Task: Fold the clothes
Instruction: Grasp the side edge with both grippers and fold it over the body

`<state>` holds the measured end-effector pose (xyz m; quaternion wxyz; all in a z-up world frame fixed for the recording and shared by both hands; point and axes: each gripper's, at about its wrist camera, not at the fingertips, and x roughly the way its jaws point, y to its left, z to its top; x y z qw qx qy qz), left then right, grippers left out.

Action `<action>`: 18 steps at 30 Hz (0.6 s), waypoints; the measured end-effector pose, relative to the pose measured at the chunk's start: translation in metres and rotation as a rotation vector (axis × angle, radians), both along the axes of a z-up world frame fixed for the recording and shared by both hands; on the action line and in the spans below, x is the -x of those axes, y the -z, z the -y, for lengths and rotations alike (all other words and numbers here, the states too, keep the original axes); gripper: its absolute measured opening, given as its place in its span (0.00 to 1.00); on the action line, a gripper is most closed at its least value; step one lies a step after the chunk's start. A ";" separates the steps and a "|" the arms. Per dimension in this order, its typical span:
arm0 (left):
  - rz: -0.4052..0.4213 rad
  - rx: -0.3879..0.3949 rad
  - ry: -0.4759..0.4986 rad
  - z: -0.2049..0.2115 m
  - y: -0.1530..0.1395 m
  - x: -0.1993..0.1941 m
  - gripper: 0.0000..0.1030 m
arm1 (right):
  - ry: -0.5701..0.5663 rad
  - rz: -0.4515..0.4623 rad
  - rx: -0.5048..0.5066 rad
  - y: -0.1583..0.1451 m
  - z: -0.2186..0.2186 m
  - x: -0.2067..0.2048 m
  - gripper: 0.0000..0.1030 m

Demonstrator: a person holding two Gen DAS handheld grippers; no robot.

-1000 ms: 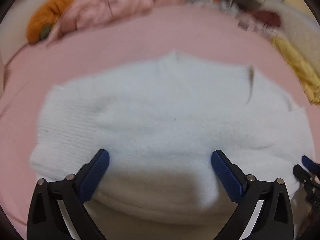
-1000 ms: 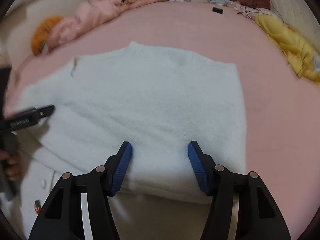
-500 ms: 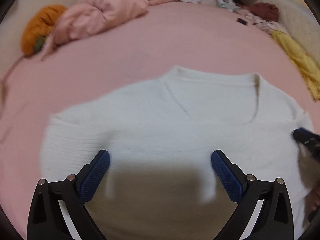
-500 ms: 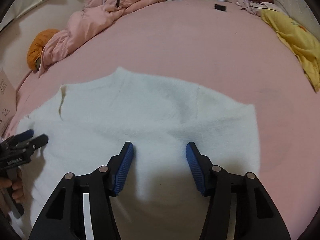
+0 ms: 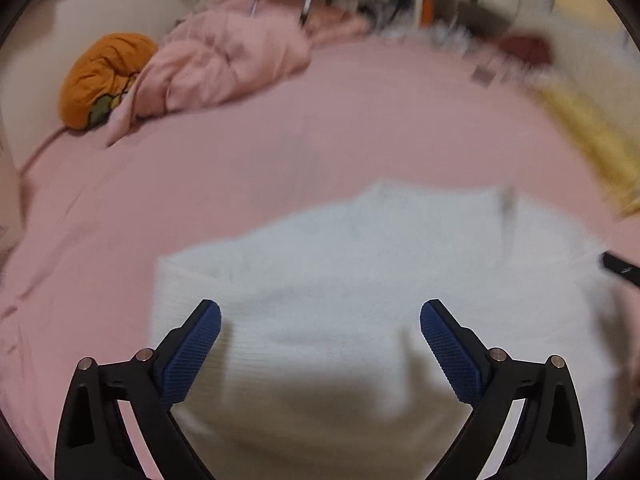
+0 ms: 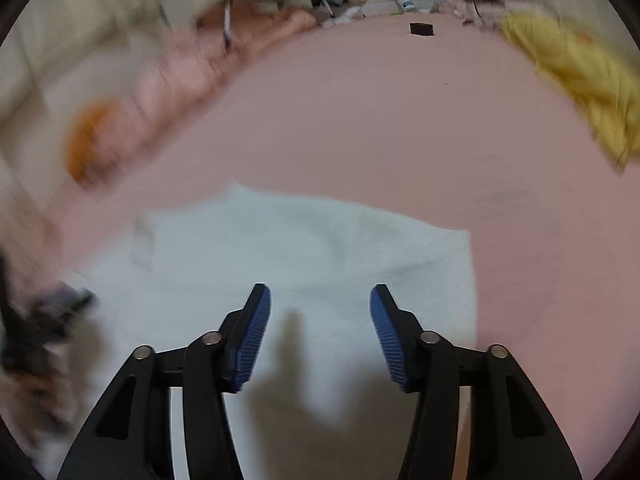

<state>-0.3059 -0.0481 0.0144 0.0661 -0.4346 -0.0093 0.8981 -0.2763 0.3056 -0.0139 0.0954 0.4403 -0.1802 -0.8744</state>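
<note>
A white knitted sweater (image 5: 372,264) lies folded flat on the pink bed sheet (image 5: 280,140); the right wrist view shows the same sweater (image 6: 304,248) on the sheet (image 6: 400,120). My left gripper (image 5: 320,312) hovers above its near part, jaws wide apart and empty. My right gripper (image 6: 320,300) hangs over the sweater's right half; its jaws are opening and hold nothing. The other gripper shows as a blur at the left edge (image 6: 44,320) and as a dark tip at the right edge (image 5: 620,268). Both views are motion-blurred.
A pink quilt (image 5: 224,64) and an orange cushion (image 5: 100,76) lie at the far left of the bed. A yellow garment (image 6: 580,80) lies at the far right, a small black box (image 6: 422,29) near the far edge. Cluttered furniture stands beyond.
Both grippers have lifted and drawn back from the sweater, which now sits lower and smaller in both views. The right gripper's jaws have spread wider.
</note>
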 end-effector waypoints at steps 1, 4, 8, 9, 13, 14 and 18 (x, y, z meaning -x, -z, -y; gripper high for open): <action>0.007 -0.014 0.016 0.014 -0.003 -0.001 0.99 | -0.003 0.007 0.054 -0.004 -0.013 0.000 0.83; 0.079 -0.069 0.031 0.064 0.006 0.008 0.99 | -0.020 0.069 0.203 0.002 -0.056 0.008 0.83; 0.233 -0.267 -0.038 0.129 0.043 0.029 0.99 | 0.037 0.181 0.338 0.032 -0.101 0.017 0.83; 0.245 -0.297 -0.069 0.137 0.051 0.031 0.99 | 0.060 0.198 0.357 0.039 -0.110 0.017 0.83; 0.208 -0.403 -0.104 0.135 0.064 0.033 0.99 | 0.036 0.217 0.440 0.059 -0.104 0.033 0.84; 0.199 -0.411 -0.104 0.131 0.065 0.036 0.99 | 0.017 0.221 0.433 0.059 -0.094 0.039 0.84; 0.214 -0.389 -0.039 0.100 0.068 0.057 0.98 | -0.057 0.235 0.407 0.061 -0.057 0.061 0.83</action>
